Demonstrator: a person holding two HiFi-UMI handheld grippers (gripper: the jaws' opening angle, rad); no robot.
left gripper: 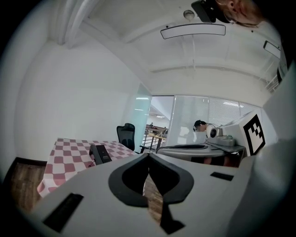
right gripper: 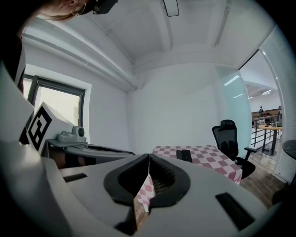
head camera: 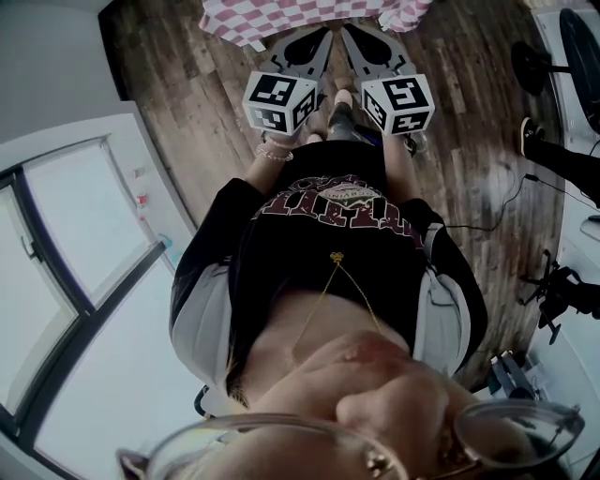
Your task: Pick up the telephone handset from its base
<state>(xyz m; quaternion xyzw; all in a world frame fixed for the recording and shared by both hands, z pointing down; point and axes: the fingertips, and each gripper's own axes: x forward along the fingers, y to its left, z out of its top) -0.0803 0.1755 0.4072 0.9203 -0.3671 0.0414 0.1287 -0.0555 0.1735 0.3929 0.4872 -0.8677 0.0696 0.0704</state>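
A dark telephone (left gripper: 100, 153) stands on a table with a pink-and-white checked cloth (left gripper: 69, 155), some way ahead of both grippers. In the right gripper view the telephone (right gripper: 184, 155) shows on the same cloth (right gripper: 208, 157); I cannot make out the handset separately from the base. In the head view only the cloth's near edge (head camera: 281, 19) shows, at the top. My left gripper (left gripper: 148, 155) and right gripper (right gripper: 149, 155) are held side by side, pointing at the table, well short of it. Both are shut with nothing between the jaws. In the head view, left gripper (head camera: 325, 35) and right gripper (head camera: 348, 32) nearly touch at the tips.
A black office chair (right gripper: 227, 136) stands beside the table, also seen as the chair (left gripper: 126, 134) behind it. Wooden floor (head camera: 187, 84) lies between me and the table. A window (head camera: 75, 234) is at my left. Cables and black equipment (head camera: 558, 291) lie at my right.
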